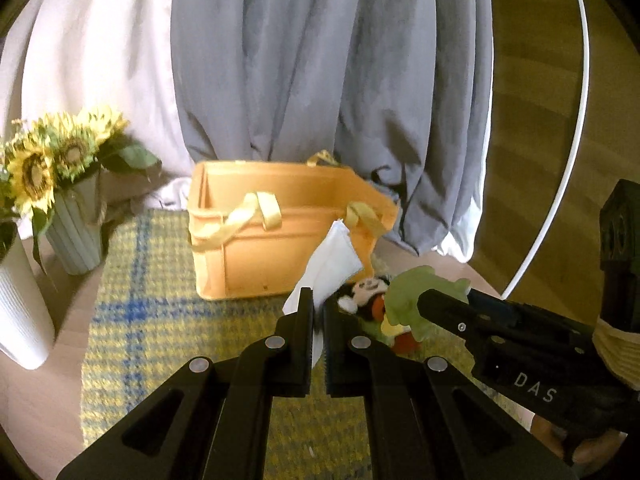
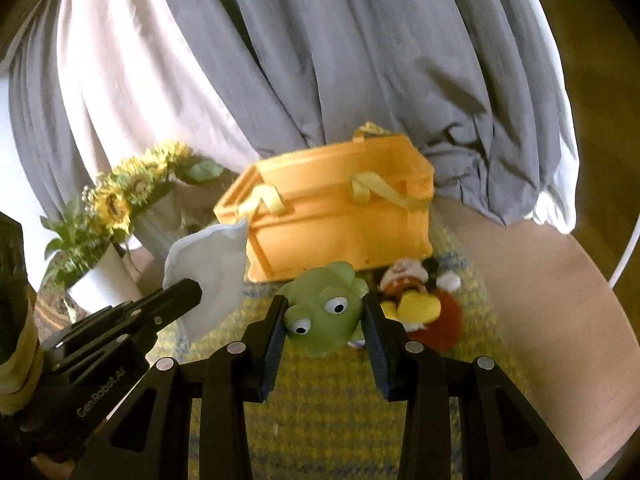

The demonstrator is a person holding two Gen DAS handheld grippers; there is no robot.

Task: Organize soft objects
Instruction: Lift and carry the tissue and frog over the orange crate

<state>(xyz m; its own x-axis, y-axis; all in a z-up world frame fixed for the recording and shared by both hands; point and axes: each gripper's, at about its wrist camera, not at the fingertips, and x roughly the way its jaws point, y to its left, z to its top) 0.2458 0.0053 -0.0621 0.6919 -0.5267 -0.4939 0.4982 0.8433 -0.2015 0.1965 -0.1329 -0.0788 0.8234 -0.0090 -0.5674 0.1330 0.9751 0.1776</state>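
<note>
The inside of the orange plastic storage box (image 1: 280,240) with yellow ribbon handles is hidden behind its near wall. A mouse plush toy (image 2: 420,300) lies on the yellow-and-blue checked woven mat (image 1: 160,300), partly covered by the green frog soft toy (image 2: 324,312). I count 3 soft things, 1 box and 2 vases of sunflowers (image 1: 52,160) at far left. The left gripper (image 1: 318,312) has its fingers together, pinching a white folded cloth (image 1: 332,264) just near the box. The right gripper (image 2: 324,316) clamps the frog's head above the mat.
</note>
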